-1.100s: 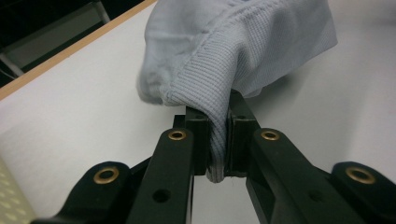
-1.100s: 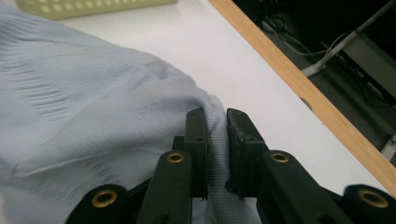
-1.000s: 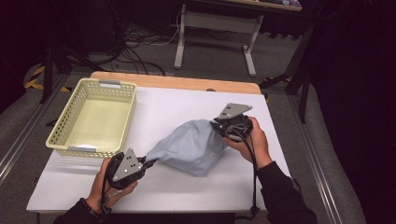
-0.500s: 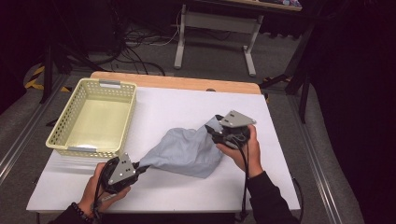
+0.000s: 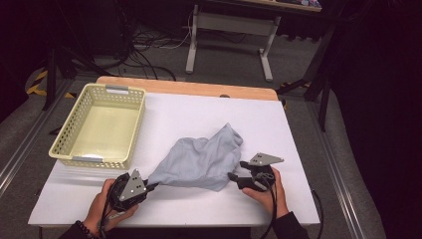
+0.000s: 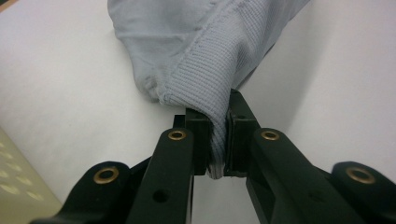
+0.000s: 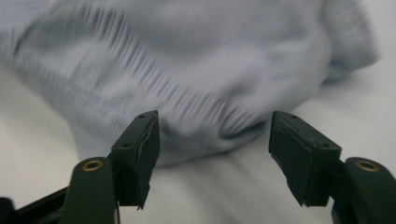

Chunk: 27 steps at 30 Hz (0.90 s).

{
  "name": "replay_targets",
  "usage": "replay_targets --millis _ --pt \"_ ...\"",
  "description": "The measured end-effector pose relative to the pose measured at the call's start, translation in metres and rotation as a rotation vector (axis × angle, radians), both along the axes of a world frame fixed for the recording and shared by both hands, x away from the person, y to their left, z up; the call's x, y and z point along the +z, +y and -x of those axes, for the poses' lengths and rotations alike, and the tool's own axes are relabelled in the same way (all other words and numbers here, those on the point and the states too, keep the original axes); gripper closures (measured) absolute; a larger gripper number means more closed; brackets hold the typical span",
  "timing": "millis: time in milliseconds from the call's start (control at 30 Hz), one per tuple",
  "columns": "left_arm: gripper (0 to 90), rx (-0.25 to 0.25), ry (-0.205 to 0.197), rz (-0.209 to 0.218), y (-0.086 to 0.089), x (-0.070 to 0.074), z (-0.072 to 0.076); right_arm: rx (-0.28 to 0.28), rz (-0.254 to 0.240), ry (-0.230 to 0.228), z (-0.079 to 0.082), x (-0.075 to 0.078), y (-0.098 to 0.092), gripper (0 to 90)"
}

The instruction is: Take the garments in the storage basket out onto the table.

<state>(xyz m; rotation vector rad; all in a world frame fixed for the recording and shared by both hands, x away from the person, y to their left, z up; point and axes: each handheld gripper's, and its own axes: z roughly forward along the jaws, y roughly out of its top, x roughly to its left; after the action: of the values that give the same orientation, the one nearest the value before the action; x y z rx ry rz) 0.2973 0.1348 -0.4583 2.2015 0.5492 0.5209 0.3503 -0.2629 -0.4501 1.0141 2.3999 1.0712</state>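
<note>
grey garment (image 5: 201,159) lay crumpled on the white table (image 5: 278,129), roughly mid-table, well to the right of the yellow basket (image 5: 99,127). the garment's ribbed hem ran out to a narrow corner at its near-left end, and a second bunched peak rose at its far-right end.

left gripper (image 5: 149,186) sat at the garment's near-left corner, jaws clamped together on the ribbed hem (image 6: 205,98); in the left gripper view the cloth was pinched flat between the 2 black pads (image 6: 198,140), with a little fabric poking out below them. left hand (image 5: 102,206) gripped the tool body near the table's front edge.

right gripper (image 5: 236,177) sat at the garment's near-right edge, low to the table. its jaws stood apart and had just been opening; in the right gripper view the 2 pads (image 7: 144,144) framed the garment's edge (image 7: 196,93) with clear gaps, neither pad pressing on cloth. the view was motion-blurred. right hand (image 5: 266,191) held the tool just right of the garment.

basket stood well apart from the garment, at the table's left.
</note>
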Motion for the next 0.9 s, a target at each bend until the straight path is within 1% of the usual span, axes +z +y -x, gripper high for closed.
replay_targets --millis 33,100,133,167,200,233,300,333,367,433,500,533,600,667,700,767,800,833,900 --pt "83.1 -0.001 0.005 0.0 0.0 -0.001 0.0 0.01 0.007 0.008 0.001 -0.001 0.001 33.3" --pt "83.0 -0.002 0.008 -0.008 -0.001 -0.002 -0.001 0.024 -0.02 0.031 0.002 -0.006 0.005 36.7" --pt "82.9 -0.004 0.009 -0.008 -0.002 -0.003 -0.001 0.023 -0.011 0.037 0.002 -0.009 0.008 38.1" --pt "82.8 -0.004 0.007 -0.012 -0.002 -0.003 -0.001 0.024 0.02 0.018 0.002 -0.009 0.013 40.3" --pt "82.5 -0.005 0.007 -0.012 -0.002 -0.003 -0.002 0.028 0.021 0.004 0.003 -0.008 0.015 42.9" --pt "82.4 -0.005 0.015 -0.005 -0.002 -0.004 -0.003 0.031 0.022 0.001 0.003 -0.008 0.016 47.9" --pt "82.1 -0.006 0.019 -0.007 -0.002 -0.005 -0.004 0.036 0.017 -0.019 0.004 -0.009 0.018 61.5" --pt "82.0 -0.006 0.017 -0.011 -0.003 -0.005 -0.004 0.035 0.022 -0.034 0.005 -0.008 0.019 66.3" --pt "81.9 -0.008 0.024 -0.005 -0.003 -0.006 -0.004 0.036 0.022 -0.042 0.005 -0.008 0.018 71.3" --pt "81.7 -0.01 0.02 -0.005 -0.004 -0.006 -0.003 0.04 0.012 -0.057 0.006 -0.005 0.017 77.7" --pt "81.5 -0.011 0.017 -0.001 -0.004 -0.004 -0.003 0.039 0.001 -0.076 0.008 -0.001 0.014 80.0" --pt "81.2 -0.011 0.017 0.006 -0.004 -0.004 -0.003 0.035 -0.002 -0.086 0.009 0.003 0.013 80.4" --pt "81.2 -0.018 0.019 0.027 -0.004 -0.002 -0.002 0.017 -0.023 -0.112 0.013 0.013 0.009 81.0" --pt "81.1 -0.026 0.014 0.04 -0.006 0.0 0.0 0.001 -0.041 -0.156 0.02 0.027 0.006 81.2" --pt "80.9 -0.033 0.007 0.038 -0.007 0.002 0.001 -0.006 -0.051 -0.182 0.024 0.035 0.005 81.2" --pt "80.9 -0.044 0.003 0.05 -0.009 0.005 0.004 -0.014 -0.075 -0.229 0.034 0.051 0.003 81.4" --pt "80.9 -0.048 -0.003 0.057 -0.01 0.007 0.005 -0.013 -0.08 -0.254 0.04 0.058 0.003 81.4" --pt "80.8 -0.052 0.0 0.067 -0.01 0.008 0.007 -0.008 -0.082 -0.277 0.046 0.067 0.003 81.4" --pt "80.6 -0.057 -0.007 0.08 -0.01 0.01 0.008 -0.008 -0.1 -0.306 0.056 0.077 0.004 81.4"
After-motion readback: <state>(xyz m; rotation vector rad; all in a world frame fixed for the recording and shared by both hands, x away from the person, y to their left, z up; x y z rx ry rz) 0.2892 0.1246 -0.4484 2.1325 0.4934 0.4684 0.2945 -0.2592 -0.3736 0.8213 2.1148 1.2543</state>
